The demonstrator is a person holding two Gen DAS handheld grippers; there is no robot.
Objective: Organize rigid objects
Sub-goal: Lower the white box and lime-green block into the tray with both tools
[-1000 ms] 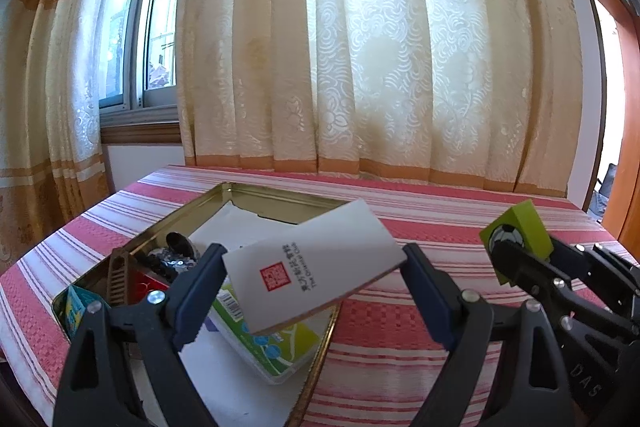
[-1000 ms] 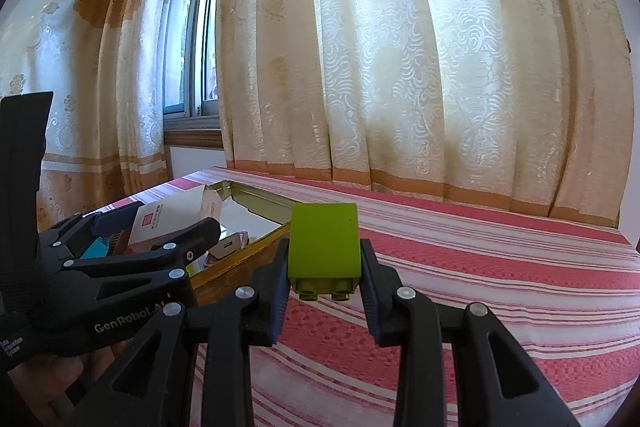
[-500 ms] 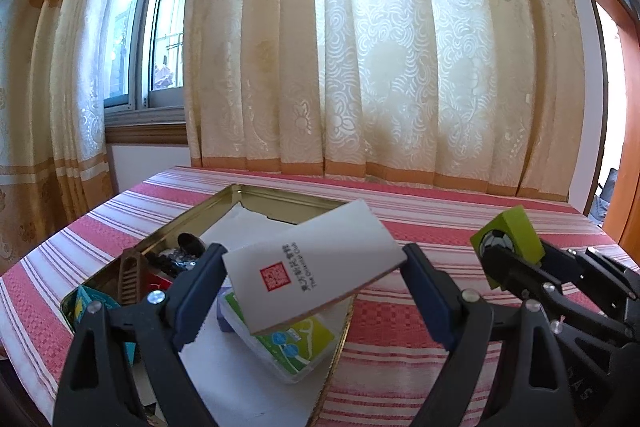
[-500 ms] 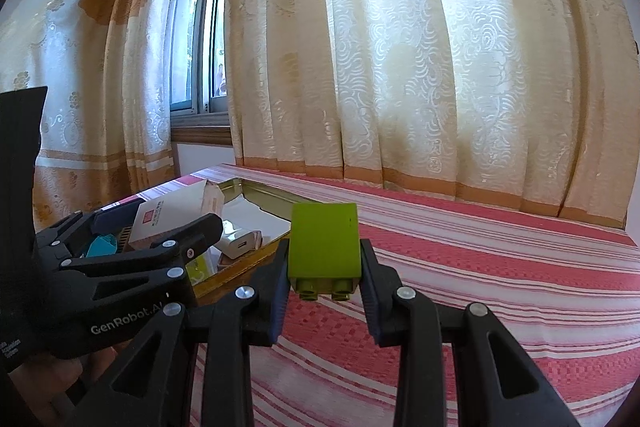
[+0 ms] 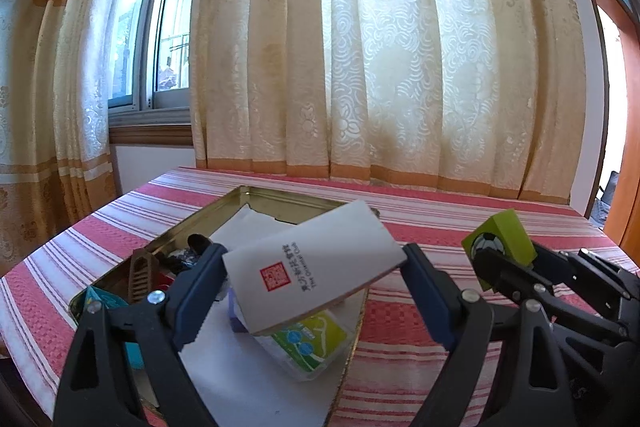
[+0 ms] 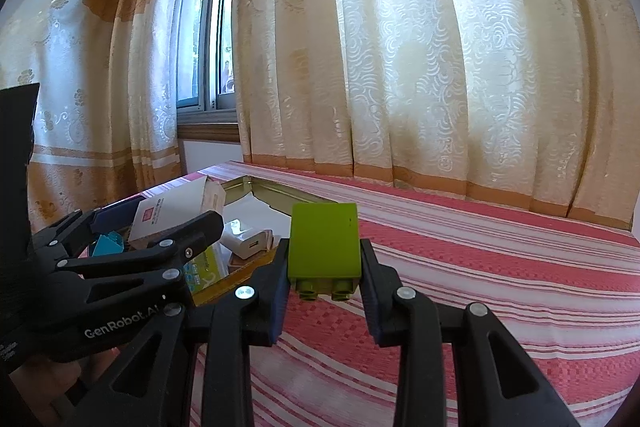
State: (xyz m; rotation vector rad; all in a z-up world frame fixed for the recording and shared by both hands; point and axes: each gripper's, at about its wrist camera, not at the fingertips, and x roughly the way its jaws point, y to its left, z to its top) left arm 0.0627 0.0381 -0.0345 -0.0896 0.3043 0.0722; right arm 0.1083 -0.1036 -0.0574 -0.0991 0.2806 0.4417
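My left gripper point(image 5: 316, 283) is shut on a white box with a red seal point(image 5: 310, 267) and holds it tilted above the gold tin tray point(image 5: 288, 197). The box point(image 6: 160, 219) and the tray point(image 6: 256, 183) also show in the right wrist view. My right gripper point(image 6: 324, 279) is shut on a lime green toy block point(image 6: 324, 247) and holds it above the striped tablecloth, right of the tray. The block point(image 5: 500, 245) shows at the right in the left wrist view.
The tray holds a green-and-white packet point(image 5: 310, 343), white paper point(image 5: 256, 379), a brown comb point(image 5: 140, 277), a teal item point(image 5: 100, 301) and a white charger point(image 6: 246, 241). The red striped tablecloth point(image 6: 480, 287) spreads right. Curtains point(image 5: 360, 47) and a window hang behind.
Both grippers have risen a little and drawn back with their loads held. More of the tray's contents show, including the white charger in the right wrist view.
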